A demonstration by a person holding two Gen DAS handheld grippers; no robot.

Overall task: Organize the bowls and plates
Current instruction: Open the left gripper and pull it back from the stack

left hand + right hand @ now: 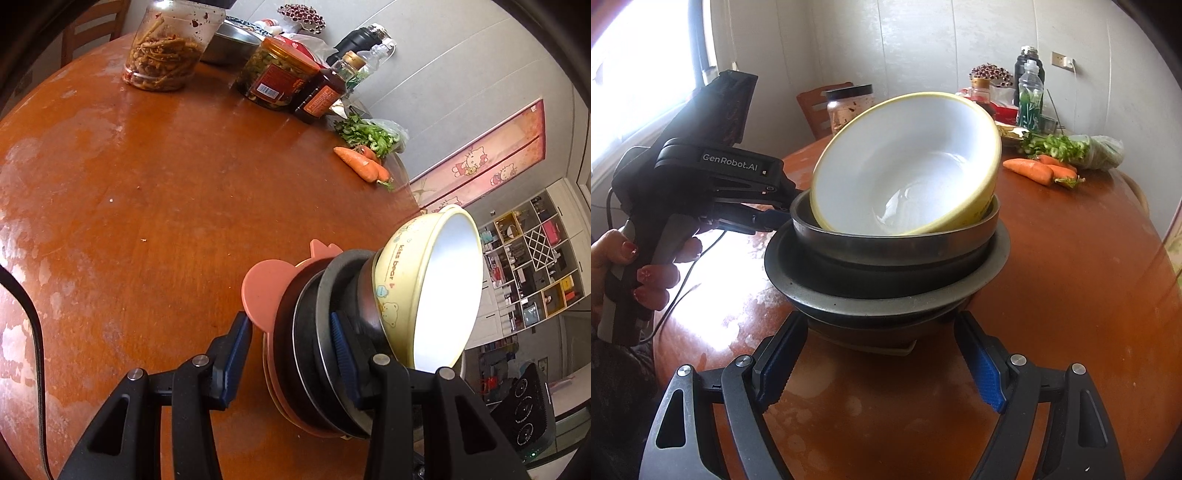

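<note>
A stack of dishes (886, 266) was held above a round, worn, reddish-brown wooden table (155, 192): at the bottom a salmon-pink plastic plate with rounded ears (264, 291), then dark metal plates with grey rims (820, 295), then a steel bowl (871, 245), and on top a pale yellow bowl with a white inside and cartoon bear print (908, 166), which sat tilted in the steel bowl. The left gripper (291, 345) was clamped on the stack's edge, one blue-padded finger under the pink plate and the other over the rim of the dark plates; the right wrist view showed it reaching in from the left, held by a hand with red-painted nails (646, 273). The right gripper (881, 345) stood wide on the near side of the stack, its blue pads flanking the lower plates; whether they pressed on the plates could not be told. At the table's far side stood a clear jar of reddish pickled strips (162, 55), a jar of green pickles with an orange lid (277, 72), a dark sauce bottle (321, 96) and a clear plastic bottle (1030, 96). Two orange carrots (364, 164) lay beside a bunch of leafy greens (369, 133) near the table's edge.
</note>
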